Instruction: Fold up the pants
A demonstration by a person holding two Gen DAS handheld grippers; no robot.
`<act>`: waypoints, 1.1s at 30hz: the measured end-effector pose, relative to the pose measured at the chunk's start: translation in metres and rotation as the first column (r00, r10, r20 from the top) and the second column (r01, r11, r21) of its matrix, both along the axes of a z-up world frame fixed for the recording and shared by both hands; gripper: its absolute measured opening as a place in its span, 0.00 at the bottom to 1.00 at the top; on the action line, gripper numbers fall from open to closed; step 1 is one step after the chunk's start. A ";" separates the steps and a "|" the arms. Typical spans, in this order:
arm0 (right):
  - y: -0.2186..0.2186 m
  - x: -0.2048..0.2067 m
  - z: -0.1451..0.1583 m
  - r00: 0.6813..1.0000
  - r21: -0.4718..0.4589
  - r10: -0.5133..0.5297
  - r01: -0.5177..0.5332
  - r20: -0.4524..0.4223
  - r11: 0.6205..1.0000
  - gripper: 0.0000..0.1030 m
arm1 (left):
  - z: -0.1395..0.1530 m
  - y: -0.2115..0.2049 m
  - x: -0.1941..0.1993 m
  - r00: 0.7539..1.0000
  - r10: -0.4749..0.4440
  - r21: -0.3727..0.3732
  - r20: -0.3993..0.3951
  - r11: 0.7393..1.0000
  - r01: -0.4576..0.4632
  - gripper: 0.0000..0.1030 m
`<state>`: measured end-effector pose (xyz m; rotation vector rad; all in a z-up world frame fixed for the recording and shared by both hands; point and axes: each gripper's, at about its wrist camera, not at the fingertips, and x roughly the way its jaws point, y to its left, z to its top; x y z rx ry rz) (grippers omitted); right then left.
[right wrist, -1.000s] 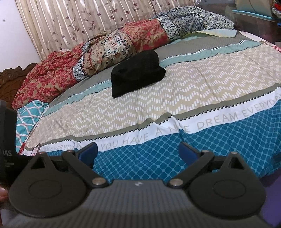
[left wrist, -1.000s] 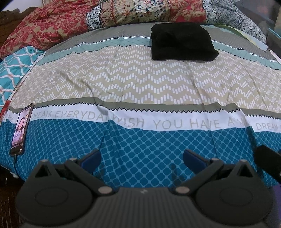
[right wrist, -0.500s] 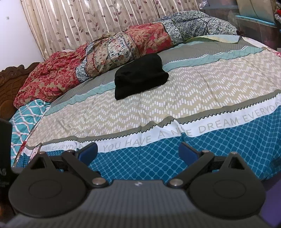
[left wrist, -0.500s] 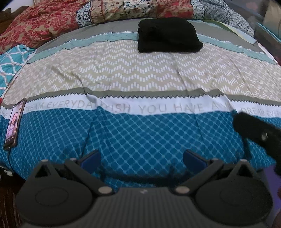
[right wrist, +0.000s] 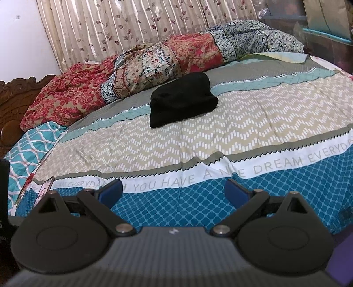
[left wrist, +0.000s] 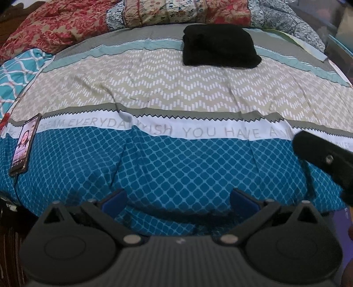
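A patterned bedsheet [left wrist: 176,92] covers the bed, leaf-print curtains [right wrist: 132,28] hang behind it, and a rumpled quilt [right wrist: 154,66] lies along its far edge. The black folded pants [left wrist: 218,45] sit on the sheet just before the quilt; a phone [left wrist: 24,145] lies at the sheet's left edge. Both the left gripper [left wrist: 177,199] and right gripper [right wrist: 174,191] hover near the sheet's blue border, jaws spread wide, holding nothing.

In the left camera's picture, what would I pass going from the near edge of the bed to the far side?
Left claw → blue diamond band → white lettered stripe → beige zigzag band → black pants → floral quilt.
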<state>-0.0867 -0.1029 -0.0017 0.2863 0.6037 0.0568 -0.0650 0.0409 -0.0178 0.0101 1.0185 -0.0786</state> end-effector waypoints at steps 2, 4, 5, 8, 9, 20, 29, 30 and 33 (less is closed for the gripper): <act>0.000 0.000 0.001 1.000 -0.008 -0.003 0.003 0.003 1.000 0.97 | 0.000 -0.002 0.000 1.000 -0.010 -0.003 -0.007 1.000 0.010 1.00; 0.000 0.000 0.001 1.000 -0.013 -0.008 0.008 0.010 1.000 0.97 | -0.001 -0.001 0.000 1.000 -0.014 -0.010 -0.012 1.000 0.014 1.00; 0.000 0.000 0.002 1.000 -0.014 -0.009 0.009 0.012 1.000 0.97 | -0.001 -0.001 0.001 1.000 -0.013 -0.013 -0.010 1.000 0.013 1.00; 0.000 0.000 0.002 1.000 -0.015 -0.009 0.009 0.017 1.000 0.97 | 0.000 0.000 0.001 1.000 -0.005 -0.008 -0.004 1.000 0.005 1.00; -0.001 0.000 0.003 1.000 -0.016 -0.009 0.009 0.022 1.000 0.97 | 0.001 0.001 0.001 1.000 -0.001 -0.003 -0.006 1.000 0.001 1.00; -0.001 -0.001 0.005 0.999 -0.037 -0.020 0.021 0.035 0.999 0.97 | 0.005 0.003 -0.001 1.000 0.012 0.030 -0.009 0.999 -0.012 1.00; -0.002 -0.001 0.004 0.999 -0.043 -0.015 0.016 0.033 0.999 0.97 | 0.005 0.006 -0.002 1.000 0.023 0.035 -0.017 0.999 -0.022 1.00; -0.002 0.000 0.003 1.000 -0.041 -0.017 0.018 0.026 0.999 0.97 | 0.004 0.006 -0.002 0.999 0.026 0.033 -0.019 0.999 -0.025 1.00; -0.003 0.001 0.001 1.000 -0.031 -0.020 0.020 0.008 0.999 0.97 | 0.003 0.008 -0.001 0.999 0.035 0.033 -0.022 0.999 -0.035 1.00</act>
